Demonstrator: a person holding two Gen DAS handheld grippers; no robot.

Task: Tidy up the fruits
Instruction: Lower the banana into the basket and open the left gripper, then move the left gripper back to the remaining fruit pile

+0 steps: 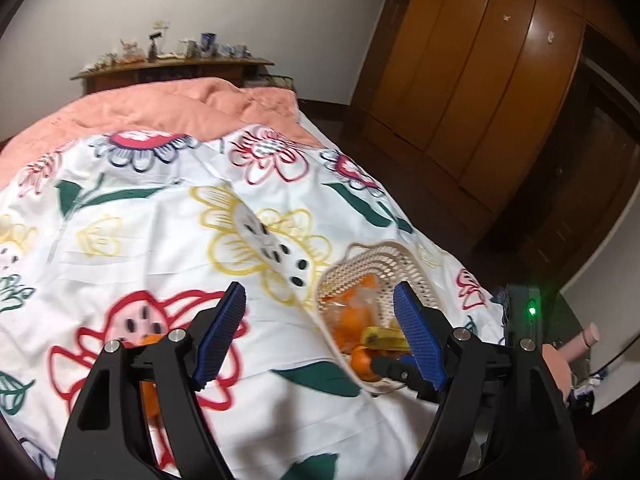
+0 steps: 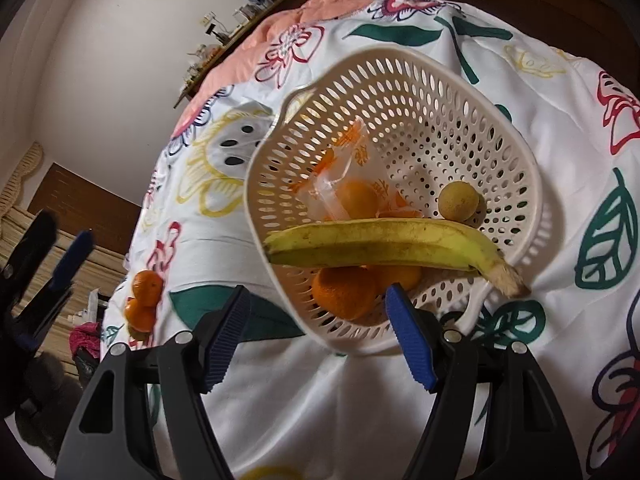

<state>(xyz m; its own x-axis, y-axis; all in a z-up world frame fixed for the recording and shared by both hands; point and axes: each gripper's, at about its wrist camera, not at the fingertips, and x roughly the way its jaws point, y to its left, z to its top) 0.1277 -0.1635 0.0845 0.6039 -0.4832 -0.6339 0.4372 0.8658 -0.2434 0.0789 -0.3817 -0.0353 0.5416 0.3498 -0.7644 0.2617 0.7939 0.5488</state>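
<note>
A cream perforated basket [image 2: 404, 92] sits on the flowered bed cover; it also shows in the left wrist view [image 1: 384, 256]. In it lie a banana [image 2: 384, 246] across the near rim, oranges [image 2: 344, 292], a wrapped orange in clear plastic [image 2: 352, 196] and a small greenish-brown fruit [image 2: 458, 202]. Two loose oranges [image 2: 146, 296] lie on the cover to the left of the basket. My right gripper [image 2: 316, 332] is open and empty just in front of the basket. My left gripper [image 1: 320, 336] is open and empty, left of the basket, above the cover.
The flowered cover [image 1: 160, 224] spreads over a bed with a pink quilt [image 1: 180, 108] at the far end. A shelf with small ornaments [image 1: 172, 60] stands behind it. A wooden wardrobe [image 1: 480, 80] lines the right wall.
</note>
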